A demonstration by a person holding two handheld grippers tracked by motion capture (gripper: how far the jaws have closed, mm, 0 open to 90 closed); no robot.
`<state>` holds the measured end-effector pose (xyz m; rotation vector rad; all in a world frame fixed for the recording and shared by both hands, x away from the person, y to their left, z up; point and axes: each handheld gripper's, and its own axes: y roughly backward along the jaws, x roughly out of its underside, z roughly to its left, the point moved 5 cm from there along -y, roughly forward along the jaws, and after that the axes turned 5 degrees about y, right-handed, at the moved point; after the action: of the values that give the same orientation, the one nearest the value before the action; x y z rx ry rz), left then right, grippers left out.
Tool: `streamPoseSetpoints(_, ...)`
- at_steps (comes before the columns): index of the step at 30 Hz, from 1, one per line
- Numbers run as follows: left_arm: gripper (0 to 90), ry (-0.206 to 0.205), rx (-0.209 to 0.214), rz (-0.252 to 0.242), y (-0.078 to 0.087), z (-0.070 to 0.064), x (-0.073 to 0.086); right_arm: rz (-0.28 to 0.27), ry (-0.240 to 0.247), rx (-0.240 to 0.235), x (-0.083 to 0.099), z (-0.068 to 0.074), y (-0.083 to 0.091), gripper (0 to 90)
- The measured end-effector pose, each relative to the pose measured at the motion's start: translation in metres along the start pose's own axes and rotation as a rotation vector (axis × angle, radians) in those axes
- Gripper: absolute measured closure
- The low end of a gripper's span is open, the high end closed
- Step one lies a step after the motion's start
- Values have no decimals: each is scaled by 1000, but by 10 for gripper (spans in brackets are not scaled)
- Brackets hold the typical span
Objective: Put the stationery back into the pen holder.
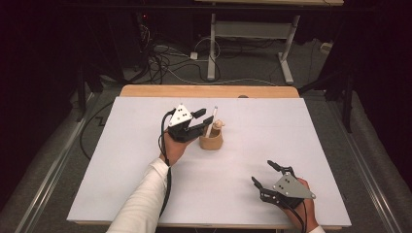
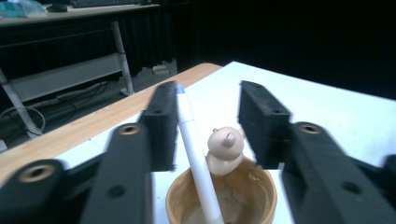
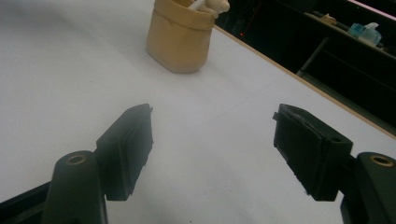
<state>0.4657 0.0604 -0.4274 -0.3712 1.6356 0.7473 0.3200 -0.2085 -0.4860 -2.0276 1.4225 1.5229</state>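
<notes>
A tan wooden cup stands on the white board near its middle. A white pen leans out of the cup, and a small pale figurine sits on its rim. My left gripper hovers open just left of the cup. In the left gripper view the pen rises between the wide jaws of my left gripper, close against the left one, above the cup and figurine. My right gripper rests open and empty at the front right; in its own view, the right gripper faces the distant cup.
The board lies on a wooden table. Beyond its far edge are a dark floor with cables and the white legs of another desk.
</notes>
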Motion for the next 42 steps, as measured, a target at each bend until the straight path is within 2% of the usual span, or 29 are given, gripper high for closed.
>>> streamPoseSetpoints(6,384,-73,-65,30,5,-3,-5,-3,1,1,-1,0,0,281)
streamPoseSetpoints(9,269,-84,-112,35,8,-3,-8,-2,0,0,-1,0,1,281)
streamPoseSetpoints(12,267,-88,-108,38,11,-4,-10,-3,1,-1,-1,0,1,281)
streamPoseSetpoints(14,259,-108,-114,47,13,-5,-11,-4,1,-1,-1,0,1,281)
streamPoseSetpoints(16,190,-128,-116,54,15,-7,-12,-2,-1,-1,-1,0,0,281)
streamPoseSetpoints(27,190,-242,-150,107,28,-19,-17,-6,3,-10,-3,4,1,281)
streamPoseSetpoints(38,190,-282,-150,110,49,-23,-17,-10,6,-15,-5,6,0,281)
streamPoseSetpoints(42,190,-282,-146,108,57,-23,-14,-8,8,-15,-4,7,-1,281)
